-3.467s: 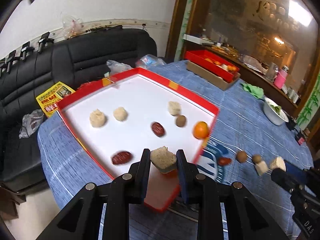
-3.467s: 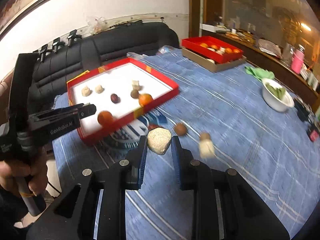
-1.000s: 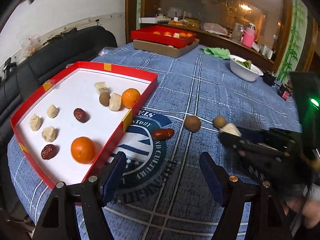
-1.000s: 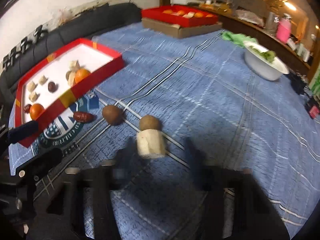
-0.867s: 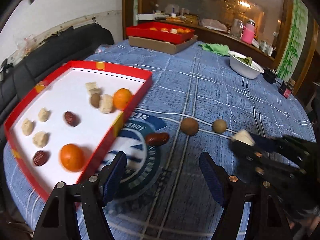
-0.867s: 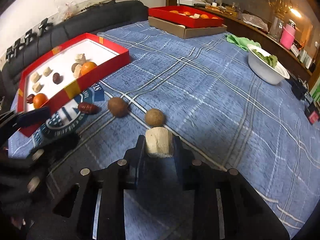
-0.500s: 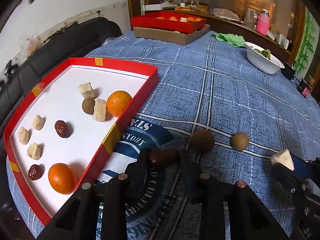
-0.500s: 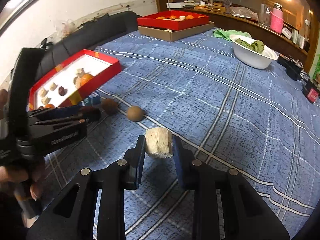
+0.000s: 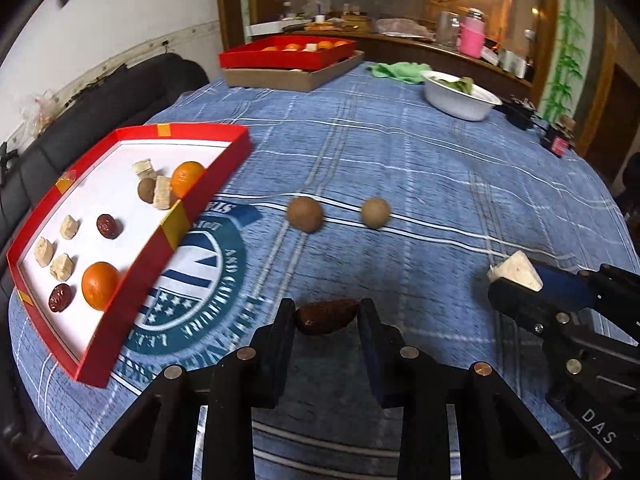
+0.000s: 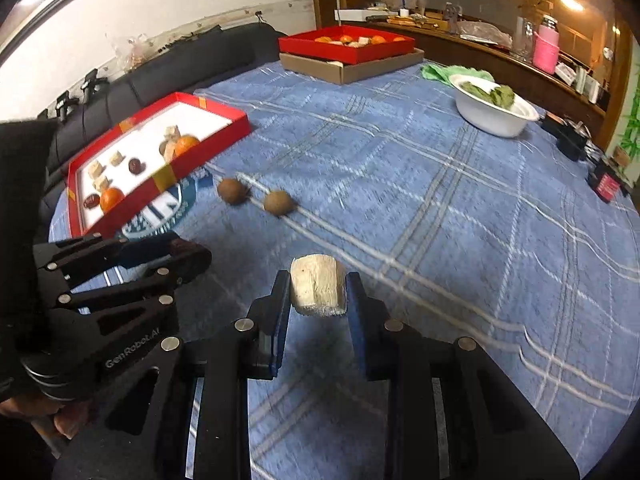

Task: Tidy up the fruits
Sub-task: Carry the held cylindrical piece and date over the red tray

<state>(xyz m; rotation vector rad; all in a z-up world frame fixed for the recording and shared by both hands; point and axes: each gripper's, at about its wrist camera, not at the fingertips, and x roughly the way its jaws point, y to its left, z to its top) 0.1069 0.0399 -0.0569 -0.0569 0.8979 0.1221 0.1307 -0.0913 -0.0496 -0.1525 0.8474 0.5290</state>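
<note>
Left gripper (image 9: pixel 326 316) is clamped on a brown date (image 9: pixel 326 315) just above the blue tablecloth (image 9: pixel 420 160); right gripper (image 10: pixel 318 292) pinches a pale chunk (image 10: pixel 317 290), red tray (image 9: pixel 168 236) off left.

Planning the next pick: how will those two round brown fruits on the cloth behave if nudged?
The two brown fruits look near-spherical, so they would probably roll. The tablecloth looks flat, giving little to stop them. Their skins seem firm and matte, likely not slippery.
</note>
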